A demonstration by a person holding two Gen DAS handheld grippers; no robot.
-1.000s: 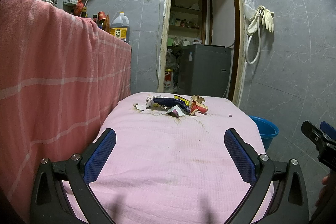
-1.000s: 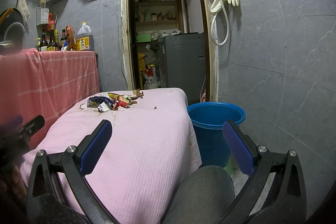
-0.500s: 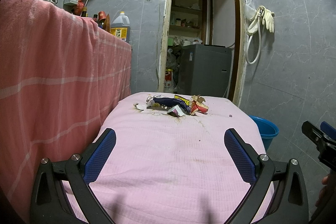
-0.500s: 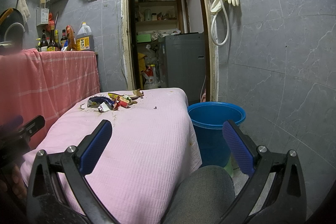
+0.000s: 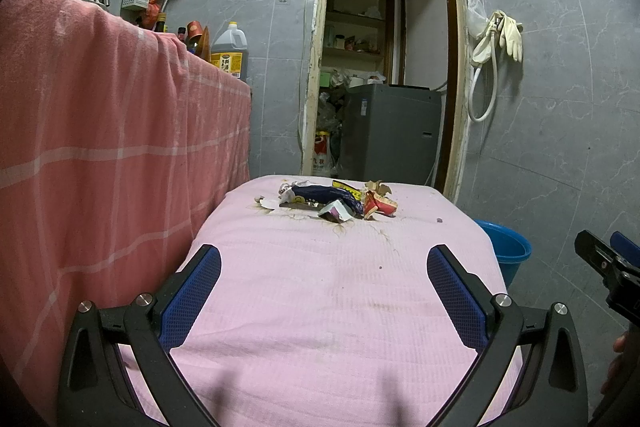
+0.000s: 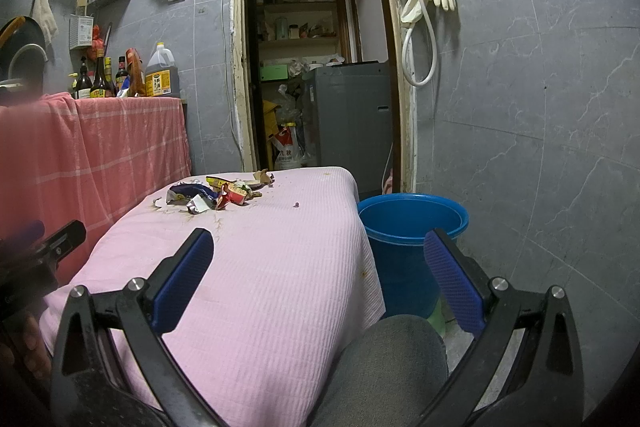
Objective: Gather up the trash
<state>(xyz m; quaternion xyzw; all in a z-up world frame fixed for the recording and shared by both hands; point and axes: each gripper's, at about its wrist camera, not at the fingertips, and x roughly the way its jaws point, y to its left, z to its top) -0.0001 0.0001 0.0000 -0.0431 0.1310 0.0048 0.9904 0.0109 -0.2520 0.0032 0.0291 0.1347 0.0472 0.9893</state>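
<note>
Two grippers (image 5: 324, 267) (image 6: 318, 255) gape; one bucket (image 6: 412, 223).

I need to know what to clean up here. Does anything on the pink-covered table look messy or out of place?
Yes. A heap of crumpled wrappers and torn paper scraps lies at the far end of the pink cloth-covered table, with brownish stains on the cloth around it. The blue plastic bucket stands on the floor beside the table.

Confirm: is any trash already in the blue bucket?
No. In the right wrist view the blue bucket shows a bare interior, and the trash pile sits on the pink-covered table.
</note>
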